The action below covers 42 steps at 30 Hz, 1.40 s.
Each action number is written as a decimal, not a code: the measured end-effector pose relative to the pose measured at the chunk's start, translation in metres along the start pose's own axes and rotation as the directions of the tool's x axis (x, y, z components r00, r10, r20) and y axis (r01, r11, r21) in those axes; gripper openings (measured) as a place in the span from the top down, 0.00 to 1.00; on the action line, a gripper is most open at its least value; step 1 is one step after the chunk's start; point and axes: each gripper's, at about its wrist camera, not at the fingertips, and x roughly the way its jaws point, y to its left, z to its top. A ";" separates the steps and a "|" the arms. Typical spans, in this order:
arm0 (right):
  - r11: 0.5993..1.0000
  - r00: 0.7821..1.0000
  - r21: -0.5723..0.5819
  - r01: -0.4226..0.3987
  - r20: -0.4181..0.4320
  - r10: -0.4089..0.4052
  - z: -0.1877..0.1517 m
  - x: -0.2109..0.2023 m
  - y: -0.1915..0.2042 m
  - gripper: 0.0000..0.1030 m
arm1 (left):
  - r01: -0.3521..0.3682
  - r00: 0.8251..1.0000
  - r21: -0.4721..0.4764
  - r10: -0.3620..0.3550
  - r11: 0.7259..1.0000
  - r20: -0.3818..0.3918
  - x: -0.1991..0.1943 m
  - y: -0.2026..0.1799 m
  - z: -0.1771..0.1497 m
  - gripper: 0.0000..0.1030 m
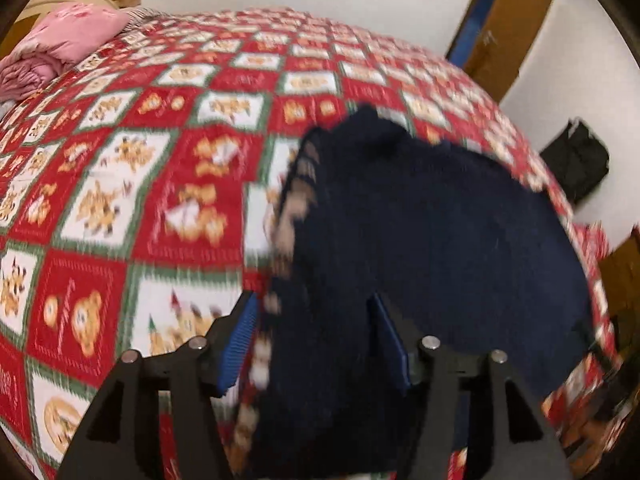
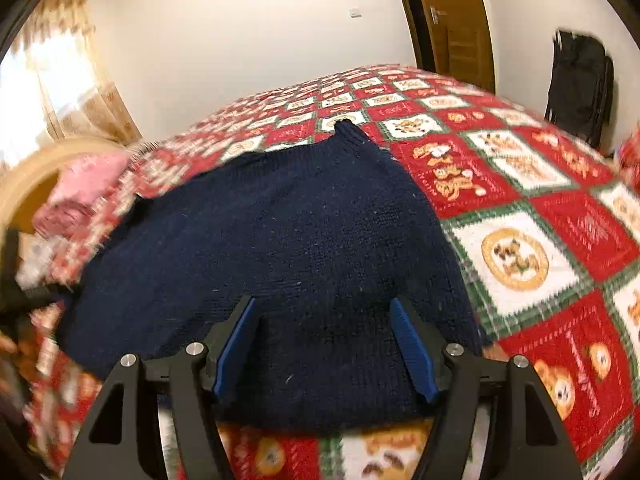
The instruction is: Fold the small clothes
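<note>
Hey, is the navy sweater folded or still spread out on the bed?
Mostly spread: navy sweater lies broad and flat on the quilt; its left edge looks turned over.

Red patchwork bedspread (image 2: 532, 208), pink folded blanket (image 1: 60, 48), black bag (image 2: 580, 88), wooden door (image 2: 452, 20)

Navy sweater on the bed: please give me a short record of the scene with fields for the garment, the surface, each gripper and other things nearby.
garment: navy sweater, knitted, lying on the bed
surface: red and white patchwork bedspread with bear pictures
left gripper: jaws apart, sweater fabric between the fingers, not pinched
right gripper: open, above the near edge of the sweater
nearby: pink bedding at the far corner; black bag by the wall
</note>
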 end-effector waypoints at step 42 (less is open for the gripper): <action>0.989 0.993 -0.118 -0.095 -0.077 0.086 0.025 0.030 0.087 0.88 | 0.048 0.999 -0.134 -0.045 0.990 0.025 0.004 0.015 -0.020 0.12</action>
